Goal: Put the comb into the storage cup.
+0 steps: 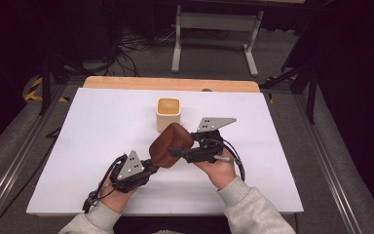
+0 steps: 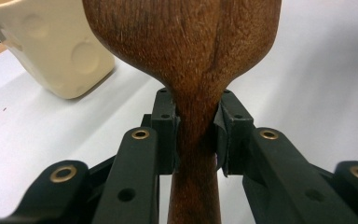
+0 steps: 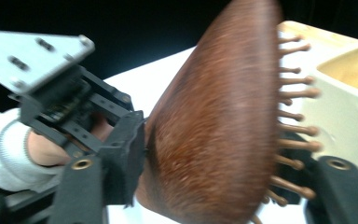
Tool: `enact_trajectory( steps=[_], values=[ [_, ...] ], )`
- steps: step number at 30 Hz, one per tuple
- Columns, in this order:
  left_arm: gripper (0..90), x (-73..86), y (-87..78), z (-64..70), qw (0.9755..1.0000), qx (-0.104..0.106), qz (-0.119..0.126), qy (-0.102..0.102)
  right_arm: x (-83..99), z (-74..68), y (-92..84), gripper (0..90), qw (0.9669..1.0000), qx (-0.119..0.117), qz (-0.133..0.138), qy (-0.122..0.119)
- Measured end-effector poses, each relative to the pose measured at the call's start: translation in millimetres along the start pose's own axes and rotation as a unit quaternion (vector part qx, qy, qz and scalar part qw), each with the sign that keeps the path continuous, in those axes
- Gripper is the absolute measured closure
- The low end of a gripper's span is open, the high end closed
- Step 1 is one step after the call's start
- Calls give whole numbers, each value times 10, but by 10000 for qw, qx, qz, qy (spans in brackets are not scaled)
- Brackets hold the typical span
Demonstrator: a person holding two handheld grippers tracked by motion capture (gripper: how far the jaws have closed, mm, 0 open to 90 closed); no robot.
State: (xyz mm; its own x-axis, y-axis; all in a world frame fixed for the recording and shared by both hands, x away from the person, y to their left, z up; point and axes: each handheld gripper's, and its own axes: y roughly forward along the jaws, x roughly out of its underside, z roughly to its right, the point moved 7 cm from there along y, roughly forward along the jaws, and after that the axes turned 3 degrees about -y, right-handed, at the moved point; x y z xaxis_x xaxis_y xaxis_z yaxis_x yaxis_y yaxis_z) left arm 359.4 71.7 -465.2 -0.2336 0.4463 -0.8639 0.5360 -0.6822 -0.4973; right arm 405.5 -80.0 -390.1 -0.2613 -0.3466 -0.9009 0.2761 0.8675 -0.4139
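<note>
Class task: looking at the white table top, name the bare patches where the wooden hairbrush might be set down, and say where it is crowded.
Free: the white table top left of the cream cup, and the stretch right of it to the far right edge. Crowded: the near middle, where the left gripper and right gripper hold the wooden hairbrush just in front of the cup.

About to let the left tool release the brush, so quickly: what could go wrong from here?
1. The right tool grips the brush head with one pad on the smooth wooden back and the other among the bristle pins; it may slip or twist.
2. The left tool pinches the narrow handle neck; pulling against the other grip could strain it.
3. The cream cup stands just behind; a swing could topple it.
</note>
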Motion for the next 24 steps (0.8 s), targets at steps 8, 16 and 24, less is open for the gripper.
enact_trajectory(
  steps=[8,16,24],
  values=[
    [728,3,8,6,10000,49,0,13,-101,-116,-32,539,9988,-483,78,-98],
    [717,-15,-10,-10,9999,90,90,-24,-155,-219,-52,601,9977,-565,95,-358],
    [702,-30,-30,-46,9997,139,176,-104,-198,-250,-48,604,9974,-540,39,-478]
  ],
)
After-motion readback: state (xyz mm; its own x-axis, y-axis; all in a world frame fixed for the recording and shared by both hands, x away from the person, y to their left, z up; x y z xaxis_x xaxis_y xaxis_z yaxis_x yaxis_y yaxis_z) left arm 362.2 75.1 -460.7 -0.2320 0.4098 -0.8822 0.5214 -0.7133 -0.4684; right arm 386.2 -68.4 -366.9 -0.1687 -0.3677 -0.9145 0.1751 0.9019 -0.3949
